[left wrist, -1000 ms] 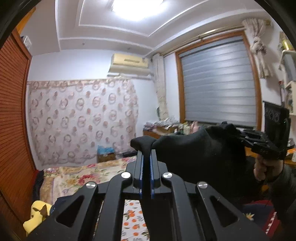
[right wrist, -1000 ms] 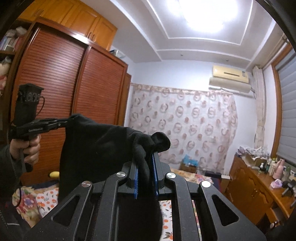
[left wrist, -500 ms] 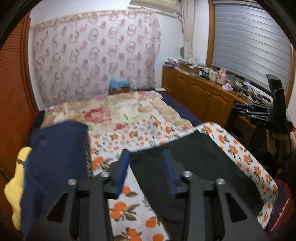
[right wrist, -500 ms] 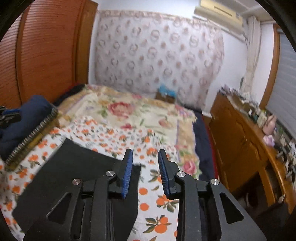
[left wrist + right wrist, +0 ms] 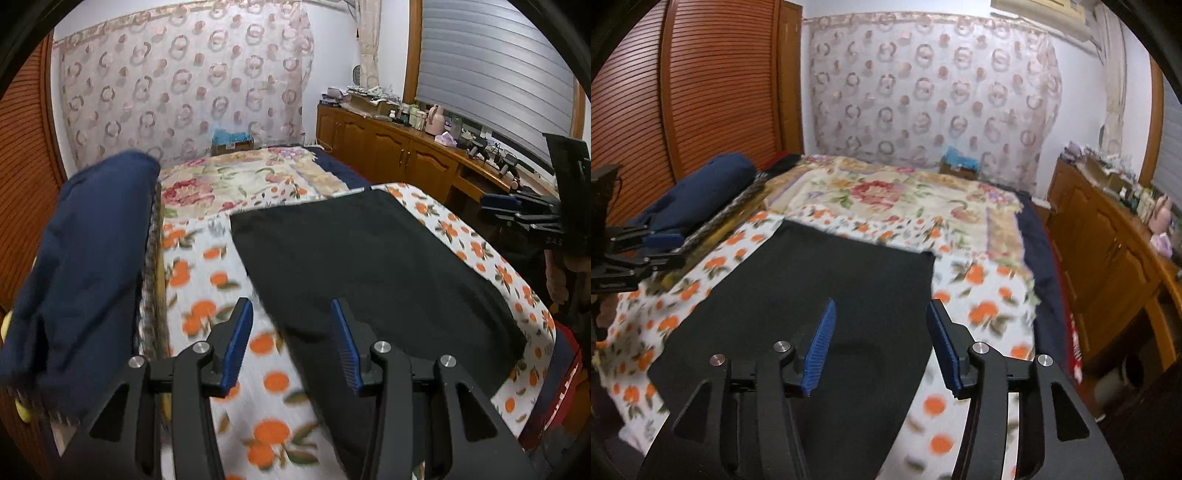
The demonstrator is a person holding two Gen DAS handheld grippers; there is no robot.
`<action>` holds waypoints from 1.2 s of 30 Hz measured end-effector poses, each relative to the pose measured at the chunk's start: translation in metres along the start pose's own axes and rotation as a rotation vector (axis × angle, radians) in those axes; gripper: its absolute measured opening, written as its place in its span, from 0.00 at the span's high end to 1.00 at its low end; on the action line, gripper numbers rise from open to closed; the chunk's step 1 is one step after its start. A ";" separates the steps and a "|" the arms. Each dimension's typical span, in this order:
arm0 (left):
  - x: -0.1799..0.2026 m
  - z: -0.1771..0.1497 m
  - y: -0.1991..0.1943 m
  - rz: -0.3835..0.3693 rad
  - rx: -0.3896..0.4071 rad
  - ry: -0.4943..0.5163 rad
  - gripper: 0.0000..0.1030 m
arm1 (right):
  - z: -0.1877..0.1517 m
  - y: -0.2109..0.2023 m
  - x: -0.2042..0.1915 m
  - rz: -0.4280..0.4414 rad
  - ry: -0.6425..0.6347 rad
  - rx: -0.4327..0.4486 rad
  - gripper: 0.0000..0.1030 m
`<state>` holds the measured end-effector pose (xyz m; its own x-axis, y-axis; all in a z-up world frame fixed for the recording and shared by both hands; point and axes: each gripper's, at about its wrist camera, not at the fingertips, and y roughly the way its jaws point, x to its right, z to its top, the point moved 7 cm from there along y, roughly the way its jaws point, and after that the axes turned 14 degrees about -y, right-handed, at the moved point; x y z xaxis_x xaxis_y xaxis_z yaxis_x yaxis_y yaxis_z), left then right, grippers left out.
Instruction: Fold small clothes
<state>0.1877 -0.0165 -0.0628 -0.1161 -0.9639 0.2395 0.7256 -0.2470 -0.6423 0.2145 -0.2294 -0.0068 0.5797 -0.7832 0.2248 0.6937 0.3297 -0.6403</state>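
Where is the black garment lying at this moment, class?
In both wrist views the black garment lies flat on the orange-print sheet, right of the navy bundle, its near edge under the opening left gripper and right gripper.

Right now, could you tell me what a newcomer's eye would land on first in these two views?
First, the black garment spread flat on the orange-print sheet covering the near end of the bed. Next, the two blue-padded claws over its near edge: the left claw at the garment's left edge, the right claw above its right side, both opening, nothing gripped. Then the rolled navy bedding along the bed's left side.
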 end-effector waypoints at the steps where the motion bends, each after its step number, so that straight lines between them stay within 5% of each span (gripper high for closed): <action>1: 0.000 -0.004 -0.002 0.001 -0.003 -0.005 0.58 | -0.006 -0.002 -0.003 0.007 0.005 -0.001 0.49; 16: -0.003 -0.069 -0.018 0.006 -0.067 -0.031 0.58 | -0.074 -0.007 -0.047 0.064 0.023 -0.088 0.49; 36: -0.004 -0.095 -0.021 0.000 -0.122 -0.060 0.58 | -0.109 -0.002 -0.052 0.081 0.065 -0.158 0.49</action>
<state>0.1086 -0.0171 -0.1192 -0.0725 -0.9573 0.2800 0.6370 -0.2605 -0.7255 0.1364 -0.2464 -0.0976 0.5986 -0.7915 0.1235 0.5675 0.3102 -0.7627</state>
